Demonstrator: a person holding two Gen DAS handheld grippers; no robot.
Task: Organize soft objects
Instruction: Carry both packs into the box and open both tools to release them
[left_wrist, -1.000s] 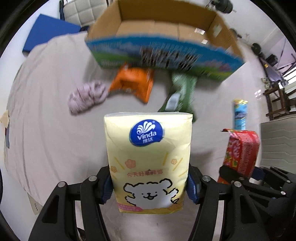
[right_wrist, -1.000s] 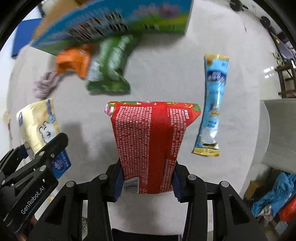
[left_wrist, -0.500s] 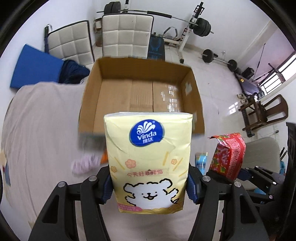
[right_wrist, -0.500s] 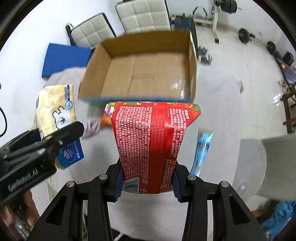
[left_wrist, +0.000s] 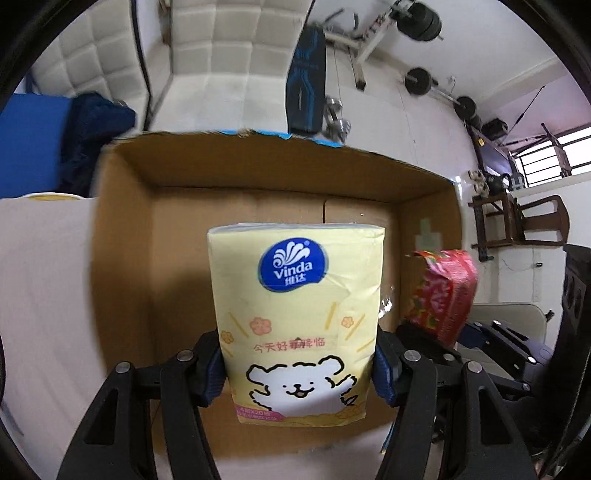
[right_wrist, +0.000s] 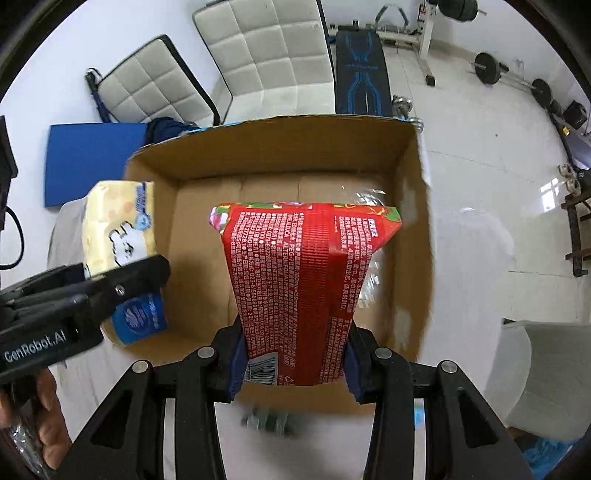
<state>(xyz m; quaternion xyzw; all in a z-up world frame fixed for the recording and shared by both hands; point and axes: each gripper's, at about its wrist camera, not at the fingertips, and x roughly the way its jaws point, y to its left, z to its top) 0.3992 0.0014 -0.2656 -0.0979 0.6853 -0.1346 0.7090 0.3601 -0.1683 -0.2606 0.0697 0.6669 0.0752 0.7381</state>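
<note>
A yellow tissue pack (left_wrist: 295, 325) is seen clamped between the fingers (left_wrist: 214, 369) of the left gripper (left_wrist: 299, 369), its long axis running straight out along them, while a red snack bag (right_wrist: 299, 288) is held the same way by the right gripper (right_wrist: 295, 365), both pointed steeply down over an open cardboard box (right_wrist: 417, 229) whose brown floor looks bare. Each pair of fingers is closed part-way, pressed on the lower sides of its package, so that most of each pack juts beyond the tips toward the box floor. The tissue pack is carried over the box's left half, close to the left wall; the snack bag is carried over the middle and right, its far end short of the far wall. In the right wrist view the left gripper (right_wrist: 122, 284) is shown just beside the near left corner, with part of a hand (right_wrist: 48, 413) at the lower edge. The box is judged to lie directly under both packs, so the coming move is likely a lowering and release, with neither hand clearly nearer. A white padded chair (right_wrist: 266, 59) and gym gear are visible behind the box
</note>
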